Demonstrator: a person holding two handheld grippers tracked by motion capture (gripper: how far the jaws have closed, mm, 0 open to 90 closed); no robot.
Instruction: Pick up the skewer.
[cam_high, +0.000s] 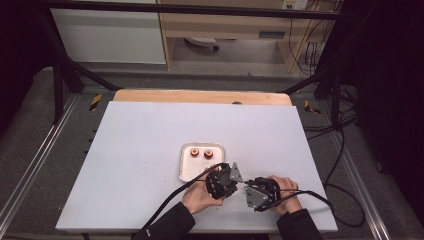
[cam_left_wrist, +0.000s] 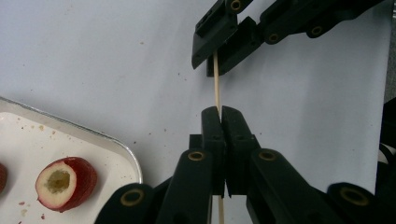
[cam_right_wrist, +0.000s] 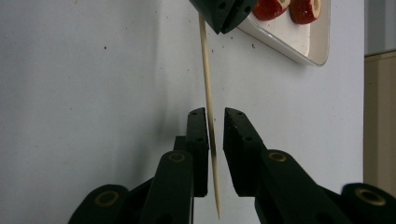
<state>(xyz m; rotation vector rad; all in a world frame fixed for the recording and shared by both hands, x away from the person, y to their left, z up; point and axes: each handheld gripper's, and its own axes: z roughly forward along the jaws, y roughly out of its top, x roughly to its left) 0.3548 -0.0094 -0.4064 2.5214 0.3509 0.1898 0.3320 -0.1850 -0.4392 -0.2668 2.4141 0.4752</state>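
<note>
The pale table (cam_high: 140, 150) carries a white tray (cam_high: 186, 170) with 2 red fruit pieces (cam_high: 200, 153); just beside it the left claw (cam_left_wrist: 219, 112) pinches a thin wooden skewer (cam_right_wrist: 207, 93), pressed together on it. The right claw (cam_right_wrist: 215, 116) sits around the skewer's pointed end with a slight gap still showing, so the handover step seems in hand; next it likely needs a firm pinch before the left lets go.

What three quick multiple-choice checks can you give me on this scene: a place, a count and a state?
1. The red fruit pieces lie: A on the bare table; B in the white tray; C between jaws.
2. Fruit pieces in the tray: A two; B three; C five.
3. The left gripper is: A wide open; B shut on the wooden skewer; C shut on fruit.
Answers: 1 B, both sit inside its rim; 2 A, the high view shows two; 3 B, its jaws pinch the stick.
</note>
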